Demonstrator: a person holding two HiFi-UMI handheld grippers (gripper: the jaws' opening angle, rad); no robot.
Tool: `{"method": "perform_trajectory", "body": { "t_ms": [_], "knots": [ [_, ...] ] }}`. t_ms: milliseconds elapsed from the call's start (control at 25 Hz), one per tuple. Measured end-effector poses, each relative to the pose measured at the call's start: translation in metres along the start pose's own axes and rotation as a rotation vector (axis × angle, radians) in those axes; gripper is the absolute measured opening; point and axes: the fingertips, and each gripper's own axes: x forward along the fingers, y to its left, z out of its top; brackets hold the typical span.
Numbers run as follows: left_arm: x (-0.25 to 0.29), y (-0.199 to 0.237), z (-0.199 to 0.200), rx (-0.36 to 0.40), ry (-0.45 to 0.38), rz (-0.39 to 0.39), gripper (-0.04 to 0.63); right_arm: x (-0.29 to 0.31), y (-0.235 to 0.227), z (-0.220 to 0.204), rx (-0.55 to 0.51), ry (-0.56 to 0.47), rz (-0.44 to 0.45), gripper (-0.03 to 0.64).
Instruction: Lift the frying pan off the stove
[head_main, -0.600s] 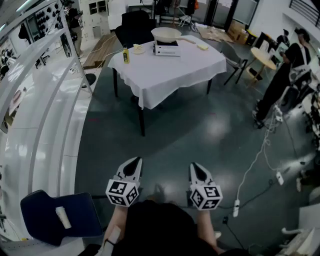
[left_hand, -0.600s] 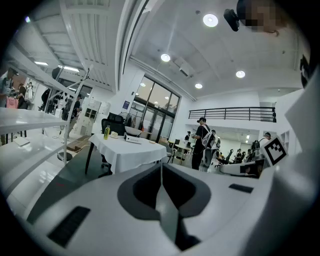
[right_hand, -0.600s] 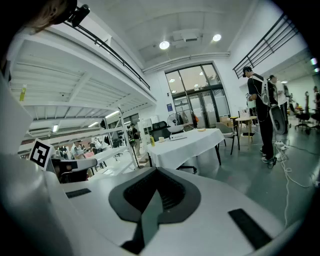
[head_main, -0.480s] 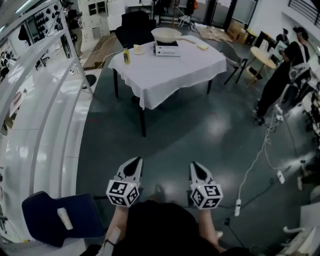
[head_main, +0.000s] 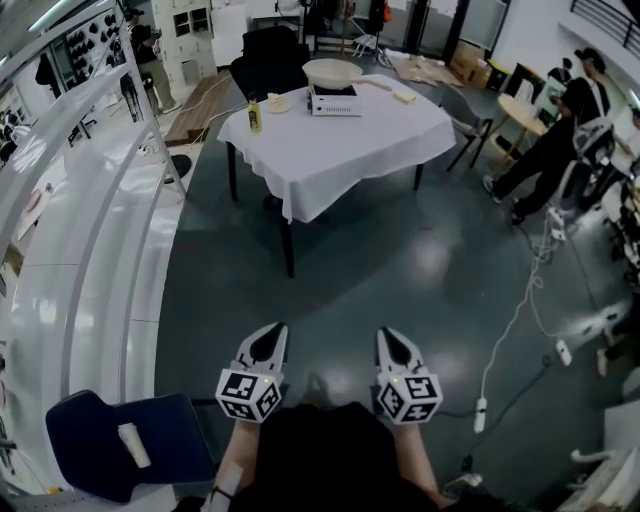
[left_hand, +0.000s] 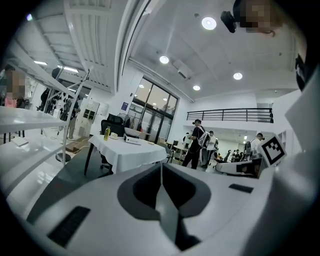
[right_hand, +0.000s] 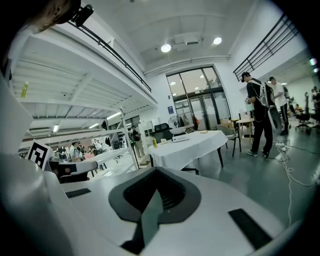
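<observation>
Head view, looking steeply down: I stand on a dark floor (head_main: 400, 260), holding both claws low and close to my body. My left claw (head_main: 270, 335) and my right claw (head_main: 390, 337) sit side by side, each with its marker cube nearest me and its tips pointing ahead. Both are pressed together and pinch nothing. Well apart from them, across the open floor, stands a table (head_main: 340, 140) under a white cloth. The frying pan (head_main: 332, 72) is pale and rests on the stove (head_main: 335, 100), a flat white unit on the far part of the table. A yellow bottle (head_main: 253, 112) stands near the table's left edge. A dark blue chair (head_main: 130, 440) is at my lower left. A person in dark clothes (head_main: 555, 140) stands at the far right, and a white cable (head_main: 510, 330) trails over the floor.

Left gripper view: my left claw (left_hand: 161, 169) shows its two jaws meeting in one thin seam, with nothing between them. The table (left_hand: 127, 152) is far off, left of centre, with the yellow bottle (left_hand: 106, 133) on it. Several people (left_hand: 197, 145) stand beyond.

Right gripper view: my right claw (right_hand: 155, 180) is likewise closed tight and empty. Far ahead, the frying pan (right_hand: 181, 131) sits on the stove (right_hand: 181, 138) on the white-clothed table (right_hand: 192, 146). A person (right_hand: 260, 115) stands to the right of it.
</observation>
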Motion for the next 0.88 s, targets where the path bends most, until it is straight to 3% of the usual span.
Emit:
{"method": "perform_trajectory", "body": {
  "t_ms": [200,240,280,320,360,880],
  "knots": [
    [-0.008,0.003,-0.004,-0.003,-0.011,0.003,0.02,-0.005,0.003,-0.013,0.045,-0.018,-0.023,0.01],
    [-0.008,0.005,-0.005,-0.012,-0.015,-0.003,0.06,-0.005,0.004,-0.013,0.05,-0.027,-0.022,0.017],
    [-0.007,0.008,-0.007,-0.023,-0.016,-0.008,0.178,-0.003,0.005,-0.014,0.056,-0.033,-0.014,0.092],
    [-0.005,0.011,-0.008,-0.035,-0.015,-0.008,0.252,0.0,0.006,-0.014,0.064,-0.036,-0.004,0.235],
    [-0.004,0.015,-0.009,-0.043,-0.014,-0.001,0.252,0.002,0.006,-0.013,0.071,-0.039,0.002,0.265],
    [0.055,0.051,0.017,-0.086,-0.035,0.049,0.264,0.072,-0.019,0.016,0.054,-0.039,0.051,0.267]
  ]
}}
